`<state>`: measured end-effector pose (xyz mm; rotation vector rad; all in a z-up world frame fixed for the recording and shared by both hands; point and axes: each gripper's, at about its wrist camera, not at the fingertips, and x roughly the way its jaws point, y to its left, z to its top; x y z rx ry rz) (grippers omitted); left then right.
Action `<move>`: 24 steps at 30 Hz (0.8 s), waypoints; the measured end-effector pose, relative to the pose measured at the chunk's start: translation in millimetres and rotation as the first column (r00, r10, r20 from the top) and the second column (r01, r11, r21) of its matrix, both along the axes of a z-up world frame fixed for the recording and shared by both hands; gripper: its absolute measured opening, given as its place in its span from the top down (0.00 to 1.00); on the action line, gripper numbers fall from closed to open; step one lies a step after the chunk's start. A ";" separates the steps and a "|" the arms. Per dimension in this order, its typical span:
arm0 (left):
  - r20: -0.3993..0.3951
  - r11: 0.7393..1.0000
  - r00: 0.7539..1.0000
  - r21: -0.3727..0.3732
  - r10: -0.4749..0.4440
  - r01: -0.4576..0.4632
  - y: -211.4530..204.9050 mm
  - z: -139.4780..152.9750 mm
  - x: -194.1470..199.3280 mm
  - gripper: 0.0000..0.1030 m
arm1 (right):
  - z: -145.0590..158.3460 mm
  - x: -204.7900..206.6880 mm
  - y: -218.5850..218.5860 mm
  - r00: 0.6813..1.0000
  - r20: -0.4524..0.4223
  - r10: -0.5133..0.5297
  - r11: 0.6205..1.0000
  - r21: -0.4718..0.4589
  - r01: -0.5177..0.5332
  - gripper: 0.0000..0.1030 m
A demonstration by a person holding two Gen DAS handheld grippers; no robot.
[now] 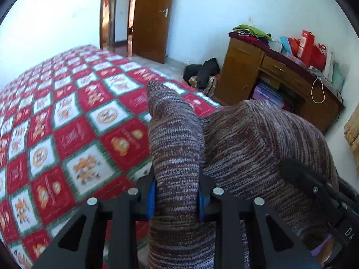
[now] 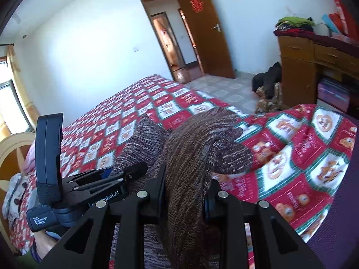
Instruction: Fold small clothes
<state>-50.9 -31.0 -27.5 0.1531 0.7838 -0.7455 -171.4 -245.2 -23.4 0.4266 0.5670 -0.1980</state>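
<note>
- Left gripper [image 1: 177, 201] is clamping one knit garment [image 1: 246, 139] between its blue pads; right gripper [image 2: 186, 192] is pinching another bunch of it, both lifted above the bed [image 1: 67, 123].
- The knit is looking soft, light and floppy, likely to sag; edges or corners would be offering the surest hold.
- One door [image 1: 152, 18] is standing open at 12 o'clock; one desk [image 1: 280, 78] is sitting at 2 o'clock.

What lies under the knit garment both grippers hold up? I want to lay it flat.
Under the knit garment lies the red checkered bedspread. The left gripper and right gripper clamp the garment. The bedspread directly beneath it is covered from view.
</note>
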 end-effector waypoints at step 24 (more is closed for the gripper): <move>0.045 0.963 0.995 0.253 0.087 -0.095 -60.9 -47.3 11.6 0.36 | -87.1 29.2 -81.1 0.978 -0.169 -0.119 0.989 0.064 0.131 0.57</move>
